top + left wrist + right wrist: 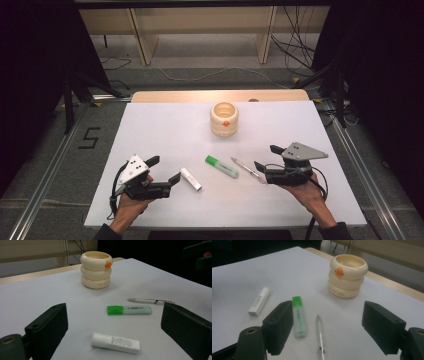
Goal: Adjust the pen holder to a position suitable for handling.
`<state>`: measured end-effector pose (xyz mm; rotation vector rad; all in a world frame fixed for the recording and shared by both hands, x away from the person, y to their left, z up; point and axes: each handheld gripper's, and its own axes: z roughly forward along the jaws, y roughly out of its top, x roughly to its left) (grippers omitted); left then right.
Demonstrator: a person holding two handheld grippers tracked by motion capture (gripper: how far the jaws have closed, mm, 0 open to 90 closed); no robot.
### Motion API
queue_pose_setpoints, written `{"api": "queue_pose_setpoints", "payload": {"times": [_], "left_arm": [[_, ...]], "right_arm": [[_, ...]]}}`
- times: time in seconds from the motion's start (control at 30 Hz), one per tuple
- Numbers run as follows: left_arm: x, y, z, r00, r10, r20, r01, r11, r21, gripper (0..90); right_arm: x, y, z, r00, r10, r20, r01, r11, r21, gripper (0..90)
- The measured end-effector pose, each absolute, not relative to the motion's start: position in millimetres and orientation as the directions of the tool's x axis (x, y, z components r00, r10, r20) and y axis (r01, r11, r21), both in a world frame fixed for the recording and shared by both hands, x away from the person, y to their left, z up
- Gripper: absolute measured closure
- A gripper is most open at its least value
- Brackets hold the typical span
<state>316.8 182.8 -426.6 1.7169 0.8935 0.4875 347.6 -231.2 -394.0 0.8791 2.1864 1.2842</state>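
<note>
A cream ringed pen holder [224, 119] [96, 269] [348, 275] with an orange mark stands upright toward the back middle of the white table. In front of it lie a green-capped highlighter [221, 166] [129, 310] [299, 315], a clear pen [248, 170] [150, 300] [320, 336] to its right and a white tube [191, 179] [115, 342] [259, 301] to its left. My left gripper [163, 169] [113, 326] is open near the front left, the tube lying just ahead between its jaws. My right gripper [266, 157] [328, 327] is open at the front right, with the pen's end between its jaws.
The white table top [165, 125] has a bare wooden strip [200, 96] along its far edge. Beyond it are floor cables [295, 50] and wooden furniture legs [142, 42]. Metal rails [50, 165] run along both sides of the table.
</note>
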Motion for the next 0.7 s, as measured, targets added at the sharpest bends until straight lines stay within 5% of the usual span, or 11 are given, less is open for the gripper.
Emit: {"api": "queue_pose_setpoints", "payload": {"times": [0.7], "left_arm": [[317,184,-426,0.628,0.769,-0.119,0.324,-0.119,0.939,6.8]], "right_arm": [[439,-162,-364,-0.755,0.645,-0.122,0.329,0.532,0.78,32.1]]}}
